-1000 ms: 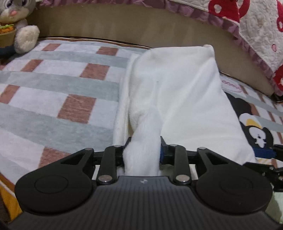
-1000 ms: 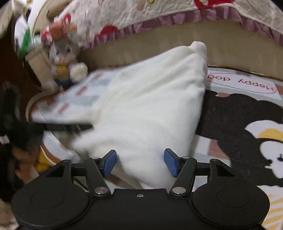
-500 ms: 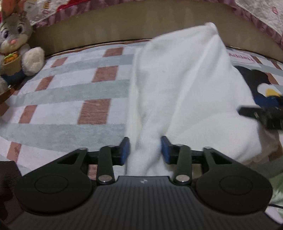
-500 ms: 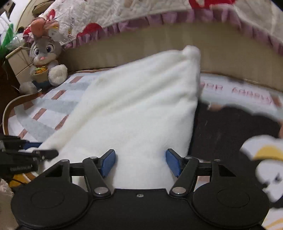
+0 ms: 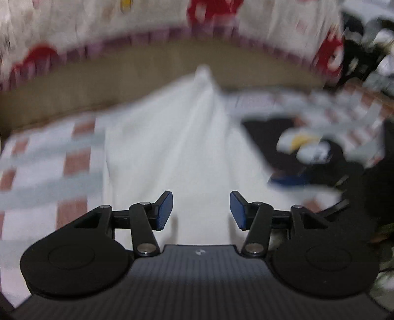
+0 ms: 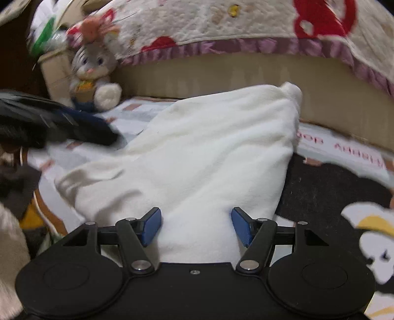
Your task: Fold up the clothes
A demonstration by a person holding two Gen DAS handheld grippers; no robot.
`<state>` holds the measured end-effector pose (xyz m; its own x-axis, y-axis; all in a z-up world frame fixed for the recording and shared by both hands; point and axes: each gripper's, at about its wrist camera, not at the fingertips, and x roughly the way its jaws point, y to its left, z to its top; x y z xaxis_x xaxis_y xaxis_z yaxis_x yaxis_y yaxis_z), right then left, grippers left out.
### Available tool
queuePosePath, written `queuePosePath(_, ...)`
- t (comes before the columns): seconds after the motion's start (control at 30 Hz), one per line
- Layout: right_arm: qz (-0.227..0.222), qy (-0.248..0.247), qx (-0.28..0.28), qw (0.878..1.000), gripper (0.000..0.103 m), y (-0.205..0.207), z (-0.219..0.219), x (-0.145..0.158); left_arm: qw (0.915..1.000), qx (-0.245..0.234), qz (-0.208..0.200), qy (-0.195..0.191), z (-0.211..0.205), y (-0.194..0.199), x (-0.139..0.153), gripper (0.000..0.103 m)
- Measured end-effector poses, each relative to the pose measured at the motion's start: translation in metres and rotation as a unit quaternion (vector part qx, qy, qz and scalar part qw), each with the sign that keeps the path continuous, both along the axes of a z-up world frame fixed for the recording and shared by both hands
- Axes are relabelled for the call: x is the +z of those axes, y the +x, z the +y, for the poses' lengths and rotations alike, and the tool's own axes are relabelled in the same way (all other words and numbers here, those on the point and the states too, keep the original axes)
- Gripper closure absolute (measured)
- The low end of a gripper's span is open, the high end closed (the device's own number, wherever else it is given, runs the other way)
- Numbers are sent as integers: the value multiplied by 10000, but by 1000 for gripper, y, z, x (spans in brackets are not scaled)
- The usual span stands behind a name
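Observation:
A white fleece garment (image 6: 209, 157) lies folded on the patterned bed cover, narrowing toward the headboard. In the left wrist view the same white garment (image 5: 177, 147) is motion-blurred and runs from the fingers to a point at the back. My left gripper (image 5: 200, 209) is open above the garment's near end, nothing between its blue pads. My right gripper (image 6: 195, 226) is open too, its pads standing either side of the garment's near edge without pinching it. In the right wrist view the left gripper (image 6: 61, 125) shows as a dark blur at the left.
A grey plush rabbit (image 6: 91, 73) sits at the back left by a cardboard box. A beige headboard (image 6: 221, 73) and a quilted red-and-white blanket (image 6: 221, 22) close off the back. The cover's black cartoon print (image 6: 332, 197) lies to the right of the garment.
My left gripper has let go of the white garment and opened wide, swinging fast so its view blurs. The right gripper stays open over the near edge.

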<state>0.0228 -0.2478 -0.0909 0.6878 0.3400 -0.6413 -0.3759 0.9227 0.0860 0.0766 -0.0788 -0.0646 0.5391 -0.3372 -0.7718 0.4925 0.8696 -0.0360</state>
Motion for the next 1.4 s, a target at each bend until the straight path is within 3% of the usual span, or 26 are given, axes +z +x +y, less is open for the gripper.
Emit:
queuePosePath(0.07, -29, -132, 148, 9998, 33, -5, 2, -1, 9987, 268, 352, -254, 11, 3, -23, 47)
queuePosePath(0.17, -109, -443, 460, 9979, 33, -14, 7, -1, 9946, 593, 634, -576, 31, 5, -32, 43)
queuePosePath(0.27, -290, -691, 819, 9938, 35, -21, 16, 9, 9951, 735, 546, -386, 35, 2, -33, 43)
queuePosePath(0.33, -320, -438, 972, 9938, 37, -21, 17, 19, 9951, 833, 496, -183, 36, 0, -34, 44)
queuePosePath(0.47, 50, -412, 943, 9947, 34, -11, 22, -1, 9958, 792, 442, 132, 29, -4, -36, 44)
queuePosePath(0.63, -67, -842, 1062, 9908, 31, -19, 33, -9, 9960, 832, 210, -239, 40, 4, -8, 46)
queuePosePath(0.73, -35, -832, 1083, 9906, 31, -17, 35, -7, 9925, 1073, -80, -573, 59, 35, 7, 35)
queuePosePath(0.83, 4, -770, 1086, 9911, 31, -14, 37, -5, 9889, 1278, -321, -687, 76, 76, 15, 35)
queuePosePath(1.03, 108, -785, 1221, 9894, 31, -10, 38, 1, 9896, 887, 169, -1116, 76, 146, -17, 35)
queuePosePath(1.1, 150, -772, 1285, 9886, 31, -9, 38, 3, 9916, 764, 223, -1021, 60, 155, -29, 42)
queuePosePath(1.13, 171, -765, 1317, 9882, 31, -9, 38, 5, 9927, 784, 175, -899, 54, 157, -31, 72)
queuePosePath(1.17, 192, -759, 1349, 9878, 31, -8, 38, 6, 9931, 875, 91, -781, 49, 157, -32, 89)
queuePosePath(1.23, 233, -746, 1413, 9869, 31, -7, 37, 8, 9912, 1136, -42, -674, 49, 158, -31, 90)
queuePosePath(1.4, 337, -713, 1572, 9844, 31, -4, 36, 15, 9800, 1788, -39, -874, 93, 166, -28, 90)
